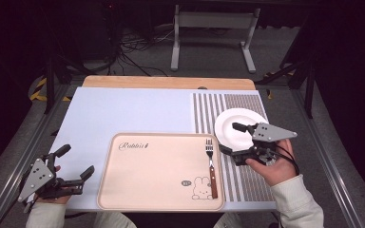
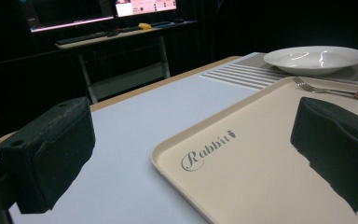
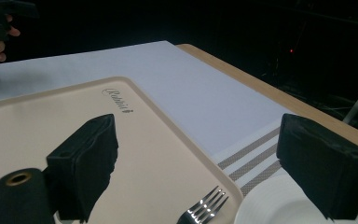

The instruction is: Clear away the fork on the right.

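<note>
A beige tray [image 1: 161, 171] printed with a rabbit lies at the front middle of the table. A fork [image 1: 211, 168] with a wooden handle rests along the tray's right side, tines pointing away. Just right of the tray, a white plate [image 1: 235, 126] sits on a striped mat. My right gripper [image 1: 232, 139] hovers at the plate's near left rim, open and holding nothing. In the right gripper view, the fork's tines [image 3: 205, 210] and the plate's rim [image 3: 270, 205] lie low between its jaws. My left gripper [image 1: 76, 162] stands open left of the tray, jaws empty.
The striped mat [image 1: 247, 180] covers the table's right part and a pale cover [image 1: 123, 109] the left. A wooden table edge [image 1: 171, 81] runs along the back. Beyond it stand a metal frame [image 1: 214, 28] and cables. Monitors [image 2: 98, 9] glow behind the table.
</note>
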Motion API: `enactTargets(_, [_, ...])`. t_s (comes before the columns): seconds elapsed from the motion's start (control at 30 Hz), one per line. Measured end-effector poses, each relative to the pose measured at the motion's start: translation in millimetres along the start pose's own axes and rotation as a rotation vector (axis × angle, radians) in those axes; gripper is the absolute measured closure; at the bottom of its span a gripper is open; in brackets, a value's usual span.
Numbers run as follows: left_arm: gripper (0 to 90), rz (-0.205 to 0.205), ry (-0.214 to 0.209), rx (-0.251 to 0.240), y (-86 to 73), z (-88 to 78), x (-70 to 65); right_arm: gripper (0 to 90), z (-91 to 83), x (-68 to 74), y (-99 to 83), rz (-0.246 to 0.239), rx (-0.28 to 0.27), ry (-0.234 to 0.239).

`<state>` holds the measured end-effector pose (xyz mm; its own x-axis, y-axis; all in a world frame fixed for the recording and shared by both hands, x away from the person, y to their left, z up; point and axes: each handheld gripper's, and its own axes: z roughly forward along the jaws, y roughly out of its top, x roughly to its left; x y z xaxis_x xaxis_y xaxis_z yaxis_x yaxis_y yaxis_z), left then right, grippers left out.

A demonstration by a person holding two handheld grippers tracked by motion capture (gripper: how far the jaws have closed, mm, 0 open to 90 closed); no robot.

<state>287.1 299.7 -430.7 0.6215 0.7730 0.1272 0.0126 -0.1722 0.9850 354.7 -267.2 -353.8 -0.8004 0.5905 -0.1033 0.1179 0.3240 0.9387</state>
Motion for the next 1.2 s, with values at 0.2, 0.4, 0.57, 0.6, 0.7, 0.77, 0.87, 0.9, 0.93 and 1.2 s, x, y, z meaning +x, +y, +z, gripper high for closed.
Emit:
enactTargets(0.2, [0.5,0.003,0.0,0.001,0.2,-0.2,0.0,11.4,-13.8,-4.9,-12.1,-0.034,-0.05,-0.017])
enactTargets(0.4, [0.5,0.003,0.0,0.001,0.3,-0.3,-0.1,10.3,-27.9,-8.0,-26.5,-0.026,-0.095,-0.035])
enactTargets(0.57, [0.5,0.003,0.0,0.001,0.3,-0.4,0.0,10.1,-38.6,-13.0,-39.6,-0.016,-0.132,-0.06])
enactTargets(0.6, [0.4,0.003,0.0,0.001,0.3,-0.4,0.0,10.1,-40.6,-13.4,-42.1,-0.01,-0.139,-0.063])
enactTargets(0.7, [0.5,0.004,0.0,0.001,0.4,-0.3,-0.1,10.1,-46.5,-15.8,-49.5,-0.003,-0.151,-0.079])
enactTargets(0.77, [0.5,0.005,0.0,0.002,0.5,-0.4,-0.2,10.0,-49.6,-17.2,-54.7,0.005,-0.157,-0.084])
enactTargets(0.87, [0.5,0.003,0.001,0.001,0.4,-0.3,-0.1,10.0,-53.6,-19.4,-62.9,0.008,-0.157,-0.094])
enactTargets(0.9, [0.5,0.003,0.002,0.0,0.3,-0.2,-0.2,10.0,-54.9,-19.8,-65.6,0.014,-0.156,-0.098])
enactTargets(0.93, [0.5,0.003,0.002,0.0,0.3,-0.2,-0.2,10.0,-54.9,-19.8,-65.6,0.014,-0.156,-0.098])
enactTargets(1.2, [0.4,0.001,0.001,0.0,0.3,-0.4,0.2,10.0,-60.5,-23.7,-86.4,0.031,-0.158,-0.12])
